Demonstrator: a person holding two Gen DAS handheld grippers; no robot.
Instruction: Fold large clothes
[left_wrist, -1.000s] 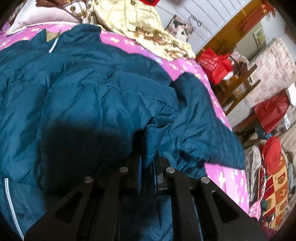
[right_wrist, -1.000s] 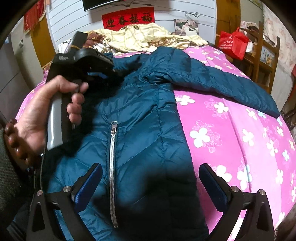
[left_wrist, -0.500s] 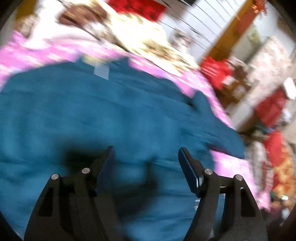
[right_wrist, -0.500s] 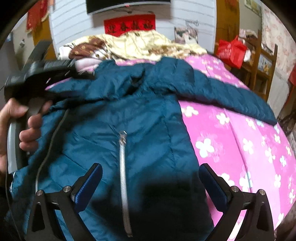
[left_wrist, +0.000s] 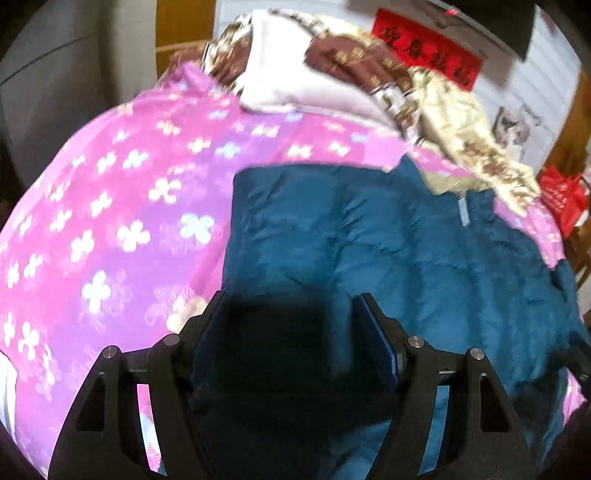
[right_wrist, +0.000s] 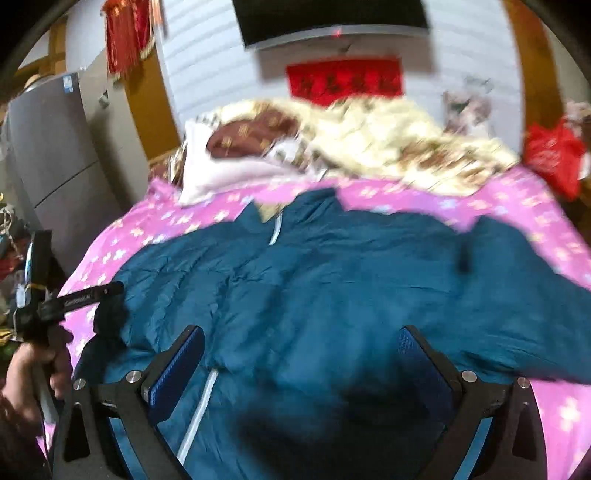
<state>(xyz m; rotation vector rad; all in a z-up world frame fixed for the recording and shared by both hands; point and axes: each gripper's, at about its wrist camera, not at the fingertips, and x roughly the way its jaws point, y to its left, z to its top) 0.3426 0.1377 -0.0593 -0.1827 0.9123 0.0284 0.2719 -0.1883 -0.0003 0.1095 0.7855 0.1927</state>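
Garment: teal quilted down jacket, spread flat on the pink flowered bedspread, collar toward the far pillows, zip running toward the near edge
Left sleeve: appears already folded in across the body, leaving a straight left edge against the bedspread
Right sleeve: extended to the right over the bedspread, not yet folded
Left gripper: jaws well apart, holding nothing, poised over the near left part of the jacket; fabric visible between the fingers, not pinched
Right gripper: jaws wide apart, empty, hovering above the near middle of the jacket beside the zip
Handling, judged: light, puffy, very soft; smooth shell likely slippery; filling springs back, so folds tend to reopen unless pressed down
Grasp points, judged: pinch at seams, cuff or hem, where layers are thinner and firmer; avoid the plump panels, which squeeze out of the pads
Next hold, judged: cuff end of the right sleeve, then the near hem
Caution: zip teeth may snag
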